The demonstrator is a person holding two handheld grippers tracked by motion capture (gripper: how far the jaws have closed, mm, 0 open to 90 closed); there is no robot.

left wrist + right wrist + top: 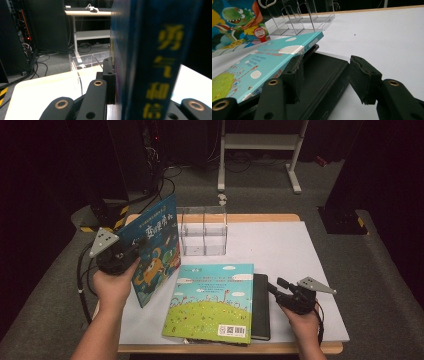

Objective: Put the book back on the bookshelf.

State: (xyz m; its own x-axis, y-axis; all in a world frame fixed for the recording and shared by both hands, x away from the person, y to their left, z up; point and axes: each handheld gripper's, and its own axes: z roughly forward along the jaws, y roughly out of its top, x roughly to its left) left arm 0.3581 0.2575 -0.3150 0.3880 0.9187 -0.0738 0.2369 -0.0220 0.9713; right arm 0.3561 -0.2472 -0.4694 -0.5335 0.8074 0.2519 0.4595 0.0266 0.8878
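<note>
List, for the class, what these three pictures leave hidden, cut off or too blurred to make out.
- Black book: high view, its cover is largely hidden under the light-blue book.
- Dark-blue book, clamped in the left gripper: left gripper view, spine lettering blurred and cut off at the bottom edge.
- Right gripper: right gripper view, whether its pads touch the black book cannot be told.
- Clear file rack: high view, its dividers are hard to make out.

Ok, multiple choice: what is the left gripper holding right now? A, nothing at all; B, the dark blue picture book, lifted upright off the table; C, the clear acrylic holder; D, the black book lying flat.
B: the left gripper is clamped on the dark blue picture book, which stands raised beside the clear holder; the left gripper view shows its spine between the jaws.
</note>
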